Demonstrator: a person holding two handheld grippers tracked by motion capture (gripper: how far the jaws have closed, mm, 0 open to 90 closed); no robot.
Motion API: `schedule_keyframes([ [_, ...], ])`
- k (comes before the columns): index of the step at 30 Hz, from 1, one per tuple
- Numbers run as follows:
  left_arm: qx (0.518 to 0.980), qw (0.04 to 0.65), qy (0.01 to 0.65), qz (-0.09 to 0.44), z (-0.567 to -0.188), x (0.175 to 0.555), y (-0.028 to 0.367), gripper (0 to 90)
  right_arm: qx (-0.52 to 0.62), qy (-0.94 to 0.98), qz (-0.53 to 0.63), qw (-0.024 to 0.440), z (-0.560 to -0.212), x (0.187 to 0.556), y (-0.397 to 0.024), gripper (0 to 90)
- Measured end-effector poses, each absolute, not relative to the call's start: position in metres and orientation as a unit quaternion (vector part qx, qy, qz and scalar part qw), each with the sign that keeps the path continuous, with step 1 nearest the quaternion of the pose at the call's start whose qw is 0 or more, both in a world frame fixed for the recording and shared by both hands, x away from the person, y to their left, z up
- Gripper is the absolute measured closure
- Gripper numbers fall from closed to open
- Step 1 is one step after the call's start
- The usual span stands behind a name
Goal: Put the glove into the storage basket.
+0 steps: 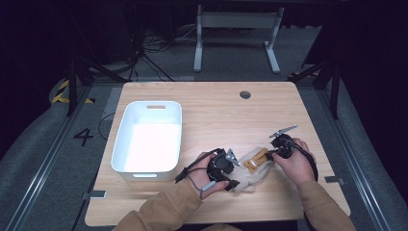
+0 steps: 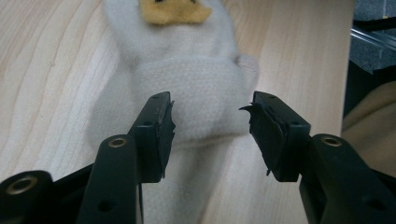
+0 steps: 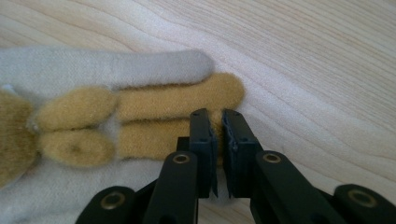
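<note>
A soft white toy point(image 1: 250, 169) with yellow fuzzy parts lies low in the middle of the wooden table point(image 1: 216, 115). The right claw point(image 3: 219, 135) pinches a yellow fuzzy leg point(image 3: 154, 140). The left claw point(image 2: 210, 126) is spread wide around the toy's white end. A white tub point(image 1: 146, 137) sits to the left.

White bin point(image 1: 126, 144) stands left of the left gripper point(image 1: 230, 174) & blocks that side; far tabletop point(image 1: 226, 108) is free to pass.
</note>
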State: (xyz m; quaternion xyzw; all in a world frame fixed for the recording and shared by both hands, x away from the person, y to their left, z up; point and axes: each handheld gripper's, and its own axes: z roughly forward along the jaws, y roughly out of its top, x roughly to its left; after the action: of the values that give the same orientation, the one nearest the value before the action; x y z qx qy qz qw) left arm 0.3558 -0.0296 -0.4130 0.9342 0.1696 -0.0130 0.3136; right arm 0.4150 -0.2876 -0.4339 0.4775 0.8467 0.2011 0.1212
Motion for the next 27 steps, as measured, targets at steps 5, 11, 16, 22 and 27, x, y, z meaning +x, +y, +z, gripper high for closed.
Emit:
schedule_keyframes([
  [5,0.939,0.299,0.172,-0.005,-0.421,0.358,-0.039,49.7,0.485,0.842,0.210,0.113,-0.434,0.416,-0.291,83.7],
  [11,0.948,0.268,0.173,0.013,-0.432,0.355,-0.051,50.8,0.487,0.839,0.216,0.110,-0.435,0.415,-0.292,83.7],
  [16,0.948,0.263,0.175,0.030,-0.434,0.354,-0.055,52.8,0.488,0.837,0.222,0.109,-0.436,0.415,-0.294,83.7],
  [22,0.947,0.264,0.181,0.033,-0.433,0.356,-0.052,80.6,0.489,0.835,0.229,0.106,-0.436,0.414,-0.295,83.8],
  [27,0.944,0.282,0.171,0.027,-0.428,0.357,-0.046,82.7,0.488,0.834,0.230,0.118,-0.436,0.412,-0.298,84.5],
])
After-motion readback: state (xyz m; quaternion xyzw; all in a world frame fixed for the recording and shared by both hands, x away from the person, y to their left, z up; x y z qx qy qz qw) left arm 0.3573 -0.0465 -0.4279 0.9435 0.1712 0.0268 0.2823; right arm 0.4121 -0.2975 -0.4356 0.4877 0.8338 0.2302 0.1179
